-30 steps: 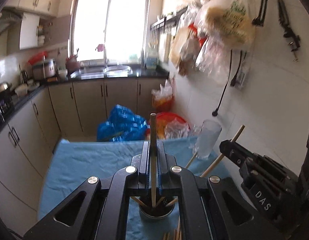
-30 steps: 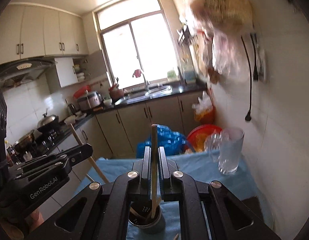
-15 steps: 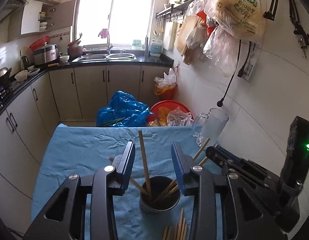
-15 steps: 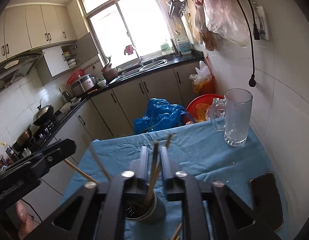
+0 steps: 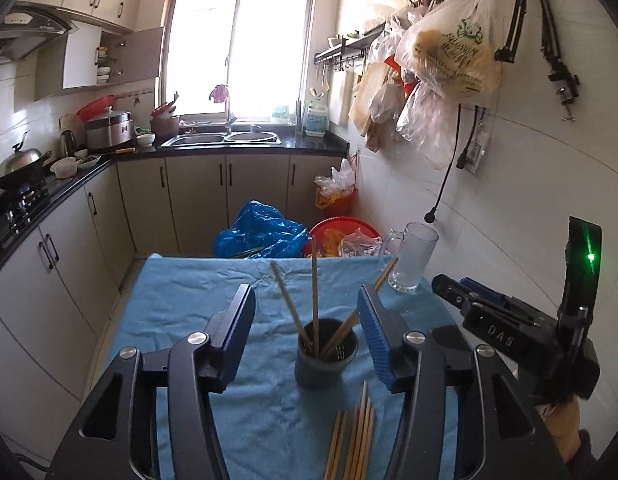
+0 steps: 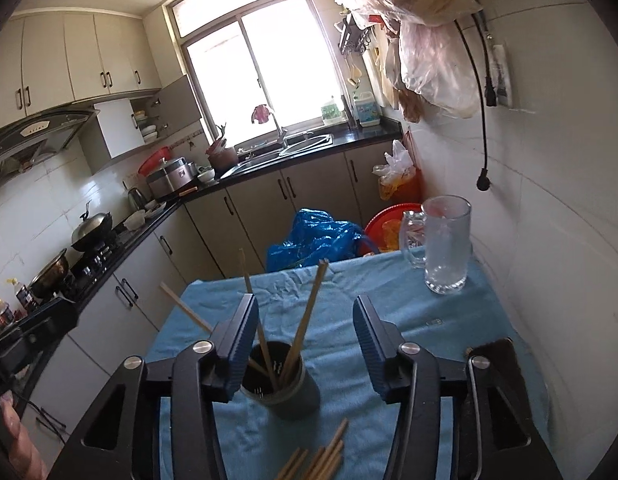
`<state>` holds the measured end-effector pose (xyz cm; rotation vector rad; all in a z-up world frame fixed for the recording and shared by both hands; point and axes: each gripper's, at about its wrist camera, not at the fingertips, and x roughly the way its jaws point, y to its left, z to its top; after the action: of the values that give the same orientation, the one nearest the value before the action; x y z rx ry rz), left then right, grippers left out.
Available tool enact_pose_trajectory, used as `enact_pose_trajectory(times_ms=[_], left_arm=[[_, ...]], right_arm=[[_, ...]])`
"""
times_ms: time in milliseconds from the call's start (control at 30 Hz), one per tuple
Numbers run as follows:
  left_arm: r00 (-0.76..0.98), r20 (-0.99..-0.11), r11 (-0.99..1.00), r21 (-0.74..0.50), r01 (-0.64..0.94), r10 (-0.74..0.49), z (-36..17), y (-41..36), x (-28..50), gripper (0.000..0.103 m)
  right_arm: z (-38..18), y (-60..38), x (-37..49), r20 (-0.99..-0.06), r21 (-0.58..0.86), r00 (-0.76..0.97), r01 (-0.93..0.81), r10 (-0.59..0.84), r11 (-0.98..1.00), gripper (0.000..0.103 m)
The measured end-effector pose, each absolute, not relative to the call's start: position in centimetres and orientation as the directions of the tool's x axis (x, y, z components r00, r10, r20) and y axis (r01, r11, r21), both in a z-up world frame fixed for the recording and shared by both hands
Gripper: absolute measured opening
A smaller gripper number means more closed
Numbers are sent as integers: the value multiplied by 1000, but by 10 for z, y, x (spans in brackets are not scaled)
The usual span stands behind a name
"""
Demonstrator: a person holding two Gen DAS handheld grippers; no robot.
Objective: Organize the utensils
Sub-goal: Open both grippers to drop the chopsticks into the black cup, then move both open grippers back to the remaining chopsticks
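A dark round holder (image 5: 326, 364) stands on the blue cloth (image 5: 189, 312) with several wooden chopsticks (image 5: 314, 292) upright in it. It also shows in the right wrist view (image 6: 283, 384), with chopsticks (image 6: 309, 316) leaning in it. More chopsticks (image 5: 355, 440) lie loose on the cloth in front of the holder, seen too in the right wrist view (image 6: 317, 460). My left gripper (image 5: 305, 300) is open and empty, its jaws either side of the holder. My right gripper (image 6: 305, 312) is open and empty above the holder; its body (image 5: 509, 320) shows at the right.
A glass mug (image 6: 445, 244) stands at the table's far right by the tiled wall. A dark flat object (image 6: 497, 360) lies at the right edge. Beyond the table are a blue bag (image 5: 261, 236), a red basin (image 5: 341, 228) and cabinets.
Both grippers have opened, let go of a chopstick each into the holder, and drawn back and up from it.
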<state>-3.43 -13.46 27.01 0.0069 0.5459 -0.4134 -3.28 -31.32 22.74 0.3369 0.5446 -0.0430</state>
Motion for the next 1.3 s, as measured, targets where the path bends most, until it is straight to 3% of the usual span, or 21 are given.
enact_pose_trajectory(times_ms=[433,667,967,1067,1133,1300], left_arm=[[729,-599,936,-106,336,-330,206,-91,-97,57],[647,-705,946,-113,302,-291,145,-83,-93,57],[492,-821,900,-61,432,-291,63,-126,-88,56],[437,-847,882,-75,465,-303,41,-140,-83,45],[392,-865,871,-99,481,-315,28,-149,-77,31],[373,-860,859,-133,494,-348,22,-162,-68,14]], right_arm=[[200,-305,-119,-635,188,772,120,27,975,67],[141,-307,-143,-720,230,692,158,59,960,68],[69,-298,-150,-791,300,595,171,144,939,68],[57,-296,-148,-798,317,580,175,162,932,68],[55,-294,-147,-800,320,577,175,167,931,68],[49,-289,-144,-805,319,569,174,169,931,68]])
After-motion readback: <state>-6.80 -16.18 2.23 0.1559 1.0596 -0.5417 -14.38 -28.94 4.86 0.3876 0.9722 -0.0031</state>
